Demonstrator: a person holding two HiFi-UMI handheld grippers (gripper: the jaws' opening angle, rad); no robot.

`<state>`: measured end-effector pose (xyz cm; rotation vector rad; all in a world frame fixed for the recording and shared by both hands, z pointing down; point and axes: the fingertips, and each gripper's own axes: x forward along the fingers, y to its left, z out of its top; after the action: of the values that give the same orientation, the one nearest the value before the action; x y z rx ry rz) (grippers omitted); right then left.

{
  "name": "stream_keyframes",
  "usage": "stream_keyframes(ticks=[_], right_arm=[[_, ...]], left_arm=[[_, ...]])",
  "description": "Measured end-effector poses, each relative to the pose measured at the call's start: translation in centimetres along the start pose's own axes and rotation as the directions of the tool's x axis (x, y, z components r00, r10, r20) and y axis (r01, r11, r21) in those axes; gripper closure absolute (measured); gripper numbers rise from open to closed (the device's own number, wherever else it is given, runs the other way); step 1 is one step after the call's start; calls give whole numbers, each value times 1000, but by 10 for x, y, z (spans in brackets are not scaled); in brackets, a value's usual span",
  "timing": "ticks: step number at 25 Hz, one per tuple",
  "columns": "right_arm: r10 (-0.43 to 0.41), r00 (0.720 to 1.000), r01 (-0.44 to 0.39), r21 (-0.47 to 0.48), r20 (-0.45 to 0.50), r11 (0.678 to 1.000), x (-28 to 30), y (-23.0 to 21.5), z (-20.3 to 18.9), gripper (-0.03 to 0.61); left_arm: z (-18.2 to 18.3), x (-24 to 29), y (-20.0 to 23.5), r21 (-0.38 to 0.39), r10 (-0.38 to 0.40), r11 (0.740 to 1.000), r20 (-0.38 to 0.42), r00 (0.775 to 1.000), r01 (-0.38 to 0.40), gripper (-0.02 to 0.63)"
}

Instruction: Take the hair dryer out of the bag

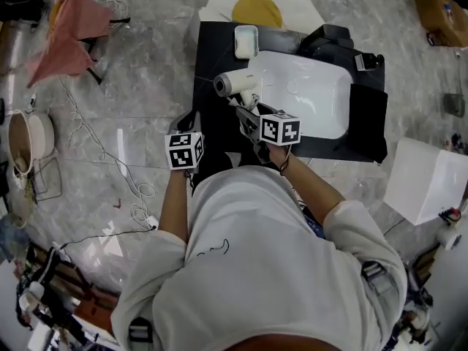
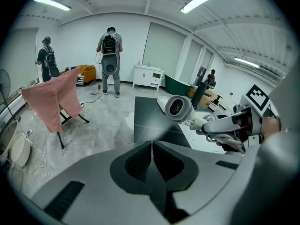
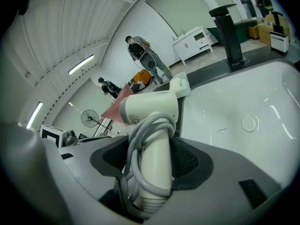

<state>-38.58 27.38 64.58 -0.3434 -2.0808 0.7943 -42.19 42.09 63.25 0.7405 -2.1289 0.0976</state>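
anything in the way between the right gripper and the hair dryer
Nothing visible does. The right gripper is closed on the handle of the white plastic hair dryer, with only its own grey cord, wound round that handle, between them.

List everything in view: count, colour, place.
hair dryer: one, white, cord wound round its handle, over the counter
sink: one, white, set in the counter
counter: one, black, before the person
tap: one, black, behind the sink
small case: one, white, on the counter left of the tap
rug: one, white and yellow, floor beyond the counter
cloth: one, pink, floor at left
box: one, white, floor at right
left hand-held gripper: one, grey, shut, empty
right hand-held gripper: one, grey, shut on the hair dryer's handle
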Motion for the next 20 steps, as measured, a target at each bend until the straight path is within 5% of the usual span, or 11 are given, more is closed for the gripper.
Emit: stream_keyframes(ticks=[9, 20], right_arm=[[-237, 965, 229, 82, 110, 970, 52, 12, 18, 311], [-421, 893, 410, 101, 158, 907, 79, 18, 16, 309]], left_arm=[[34, 33, 70, 169, -161, 970, -83, 983, 173, 583], [26, 39, 67, 267, -306, 901, -168, 937, 342, 583]])
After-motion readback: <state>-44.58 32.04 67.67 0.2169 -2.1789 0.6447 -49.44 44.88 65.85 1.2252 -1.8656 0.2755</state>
